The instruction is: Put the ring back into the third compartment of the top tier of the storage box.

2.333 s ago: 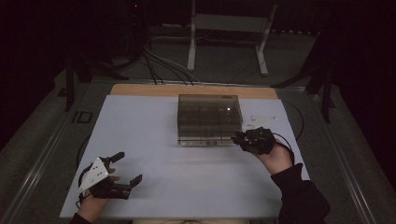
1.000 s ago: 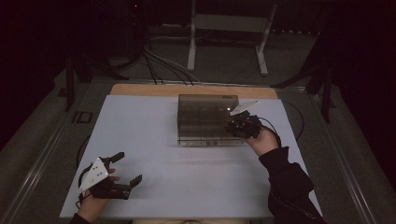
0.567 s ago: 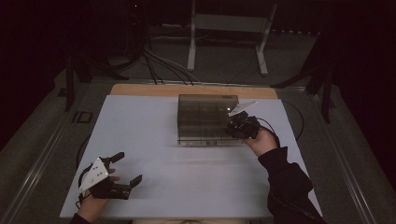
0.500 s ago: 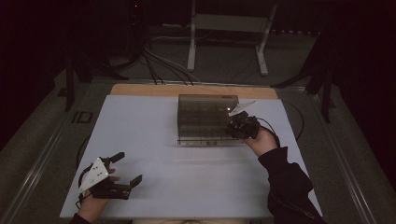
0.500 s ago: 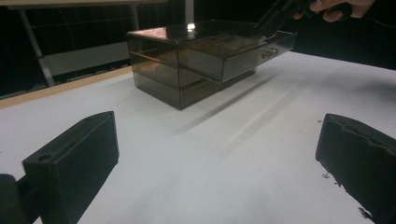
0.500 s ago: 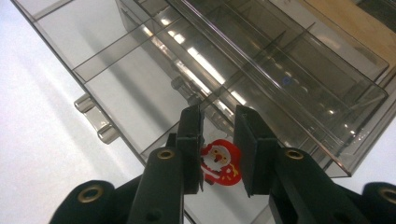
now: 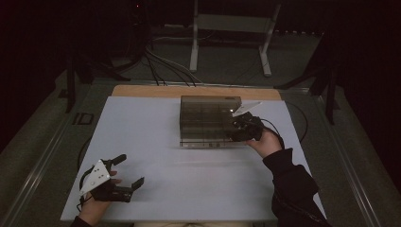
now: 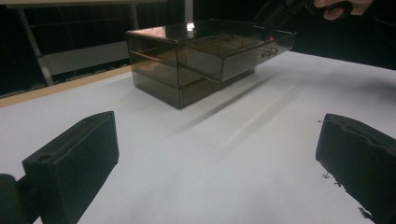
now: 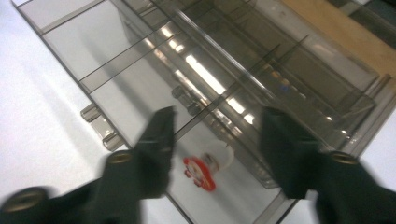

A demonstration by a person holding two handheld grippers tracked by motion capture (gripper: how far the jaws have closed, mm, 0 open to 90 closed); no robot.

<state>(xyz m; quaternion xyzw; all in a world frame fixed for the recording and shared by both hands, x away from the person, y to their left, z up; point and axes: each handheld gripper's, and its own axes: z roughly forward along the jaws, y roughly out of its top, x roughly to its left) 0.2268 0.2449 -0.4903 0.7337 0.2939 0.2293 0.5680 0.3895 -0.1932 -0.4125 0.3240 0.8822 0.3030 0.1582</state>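
Right gripper (image 9: pixel 215 140) jaws, just opened, stand apart over a small red-and-white figure (image 9: pixel 205 170) lying free in the pulled-out top drawer (image 9: pixel 116 79) of the smoked-plastic drawer box (image 7: pixel 208 118) mid-table, while the left gripper (image 7: pixel 120 177) rests open near the table's front edge.

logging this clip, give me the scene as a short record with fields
surface: white table top
main thing: smoky clear drawer box, top drawer pulled out
in the drawer: small red and white toy
right tongs: above the open drawer, jaws just been opening, apart, toy lying below them, not pinched
left tongs: jaws wide apart, nothing between them, near the table's front edge, away from the box
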